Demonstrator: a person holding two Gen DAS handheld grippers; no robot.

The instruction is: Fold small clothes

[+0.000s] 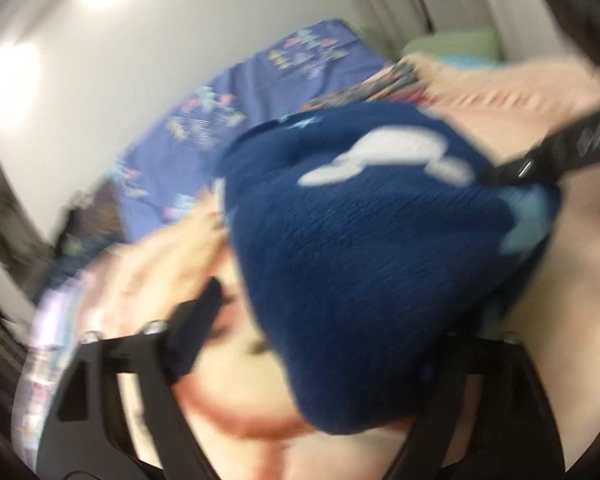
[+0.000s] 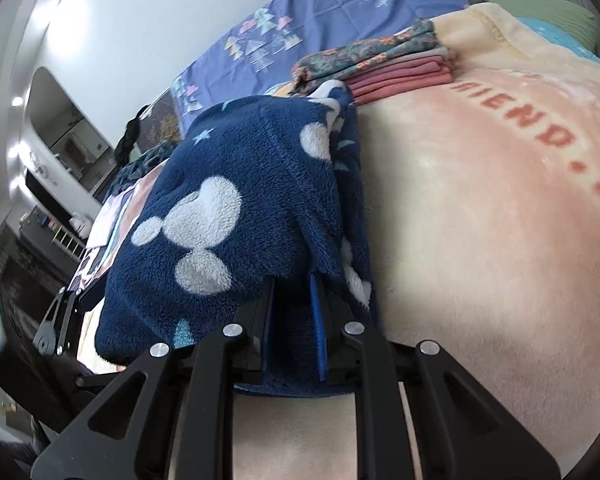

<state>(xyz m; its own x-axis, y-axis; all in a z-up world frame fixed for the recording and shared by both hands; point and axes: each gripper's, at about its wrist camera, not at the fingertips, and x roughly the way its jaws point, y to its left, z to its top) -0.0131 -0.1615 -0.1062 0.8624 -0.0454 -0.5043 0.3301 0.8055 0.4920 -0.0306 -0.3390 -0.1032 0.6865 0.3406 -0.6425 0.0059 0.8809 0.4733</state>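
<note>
Because the fleece has to be carried over as one flat panel, I have it pinched at two edges and spread between my claws above the bed. Furthest left, in the right wrist view, my left claw (image 2: 62,300) shows small at the garment's far edge; its own view is smeared with blur, one finger (image 1: 198,322) visible beside the cloth and the other hidden beneath it, so I cannot tell for certain whether that claw is closed on the fabric, though the way the cloth drapes over it suggests a grip. Next comes the navy fleece garment (image 2: 236,208), printed with white mouse-head shapes and small stars, lying doubled with its folded edge toward the right, hanging partly off the cream-and-pink blanket (image 2: 480,216) on the bed. My right claw (image 2: 292,312) is closed on the near hem of that fleece, fingers clamped with the fabric bunched between them, presumably so the layers stay aligned while the fold goes over. Beyond it, a stack of folded clothes (image 2: 400,68), floral on top and pink beneath, sits on the blanket near the purple patterned sheet (image 2: 300,12); I judge the fleece belongs there once its fold is finished.
</note>
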